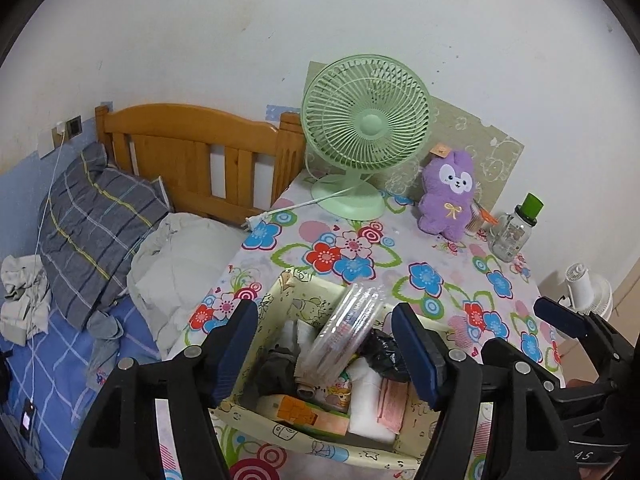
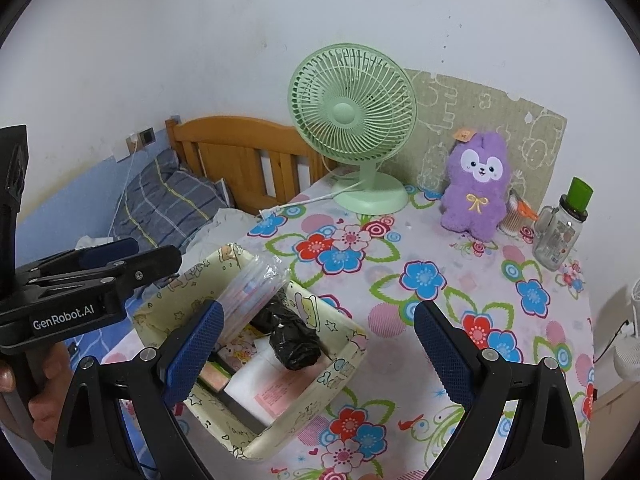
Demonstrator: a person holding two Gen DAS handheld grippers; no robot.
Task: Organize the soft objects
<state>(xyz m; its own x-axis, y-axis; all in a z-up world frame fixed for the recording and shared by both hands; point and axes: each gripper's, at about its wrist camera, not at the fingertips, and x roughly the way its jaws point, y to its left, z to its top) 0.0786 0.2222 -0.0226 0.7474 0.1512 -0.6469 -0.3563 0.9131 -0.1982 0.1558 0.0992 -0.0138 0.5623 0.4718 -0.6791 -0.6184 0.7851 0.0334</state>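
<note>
The left tool (image 1: pixel 324 350) hangs spread wide over the cream storage box (image 1: pixel 280 292), its blue pads (image 1: pixel 236 354) gripping nothing; its lower body is cut off by the frame edge. The right tool (image 2: pixel 318 354) is likewise spread and empty, with its left pad over the box (image 2: pixel 340 364) and its right pad over the flowered cloth of the counter (image 2: pixel 440 280).

Inside the box, a clear plastic sleeve (image 1: pixel 346 332) leans across the contents and hides much of what lies under it. A crumpled black bag (image 2: pixel 292 340) lies beside it, over white and pink packets whose print is too small to read. The left wrist view shows an orange carton (image 1: pixel 298 410) at the near wall, which the right wrist view hardly shows.

The purple plush bunny (image 2: pixel 478 194) sits upright at the far side of the counter, well apart from both tools, leaning on a patterned board. Just beside it stand a green fan (image 2: pixel 352 120) and a glass bottle with a green cap (image 2: pixel 562 228); something orange between bunny and bottle is half hidden.

Only the left wrist view shows the bed fully: a grey plaid pillow (image 1: pixel 96 228), a white quilt (image 1: pixel 176 264) and a charging phone (image 1: pixel 28 418). The right wrist view alone shows the hand (image 2: pixel 44 392) holding the left tool's handle.
</note>
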